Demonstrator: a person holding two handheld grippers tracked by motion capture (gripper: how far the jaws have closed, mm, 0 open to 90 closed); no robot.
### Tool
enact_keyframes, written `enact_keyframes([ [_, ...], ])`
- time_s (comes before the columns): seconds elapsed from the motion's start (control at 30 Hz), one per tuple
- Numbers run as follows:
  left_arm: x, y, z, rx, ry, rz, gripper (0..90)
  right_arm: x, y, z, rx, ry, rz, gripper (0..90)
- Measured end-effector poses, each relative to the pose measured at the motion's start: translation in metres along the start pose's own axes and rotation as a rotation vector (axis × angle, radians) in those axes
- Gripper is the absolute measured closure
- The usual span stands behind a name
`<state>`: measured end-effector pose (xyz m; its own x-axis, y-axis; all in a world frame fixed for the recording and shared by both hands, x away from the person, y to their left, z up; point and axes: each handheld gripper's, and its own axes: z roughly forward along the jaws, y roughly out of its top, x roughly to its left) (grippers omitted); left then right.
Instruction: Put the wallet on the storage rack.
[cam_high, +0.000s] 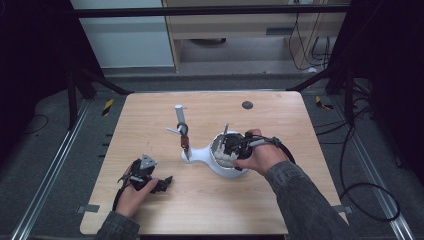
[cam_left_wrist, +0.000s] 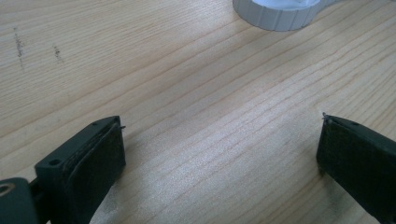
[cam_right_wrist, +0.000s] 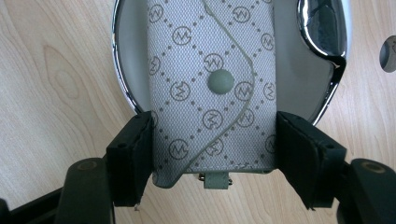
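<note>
Right hand-held gripper clamped on pouch, which lies over bowl. Left hand-held gripper apart above worktop. Keep grip square; lower pouch centred before release.

The grey monogrammed fabric pouch is cut off at the right gripper view's top edge; the white ribbed plastic base is cropped in the left gripper view.

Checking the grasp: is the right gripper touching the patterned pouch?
Touching. In the right gripper view, the right gripper has both black jaws pressed against the sides of the patterned pouch, with no gap on either side, over the white dish.
</note>
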<state>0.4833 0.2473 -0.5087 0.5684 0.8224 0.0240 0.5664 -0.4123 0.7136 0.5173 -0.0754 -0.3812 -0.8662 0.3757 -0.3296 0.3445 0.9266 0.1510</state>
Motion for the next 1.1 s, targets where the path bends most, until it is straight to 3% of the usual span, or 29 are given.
enact_keyframes([
  [0.1,0.0000,0.0000,0.0000,0.000,0.000,0.000,0.6,-0.0006,0.0007,0.0012,-0.016,0.002,0.013,28.9],
  [0.17,-0.0001,0.0000,0.0000,0.000,0.000,0.000,0.6,-0.0016,0.0004,0.0016,-0.041,0.014,0.038,19.7],
  [0.33,-0.0004,-0.0002,0.0000,-0.003,-0.001,0.000,0.6,-0.0028,-0.0025,-0.0018,-0.065,0.014,0.064,18.5],
  [1.1,-0.0005,-0.0003,0.0000,-0.003,-0.001,0.000,0.6,-0.0025,-0.0031,-0.0037,-0.082,0.036,0.088,16.8],
])
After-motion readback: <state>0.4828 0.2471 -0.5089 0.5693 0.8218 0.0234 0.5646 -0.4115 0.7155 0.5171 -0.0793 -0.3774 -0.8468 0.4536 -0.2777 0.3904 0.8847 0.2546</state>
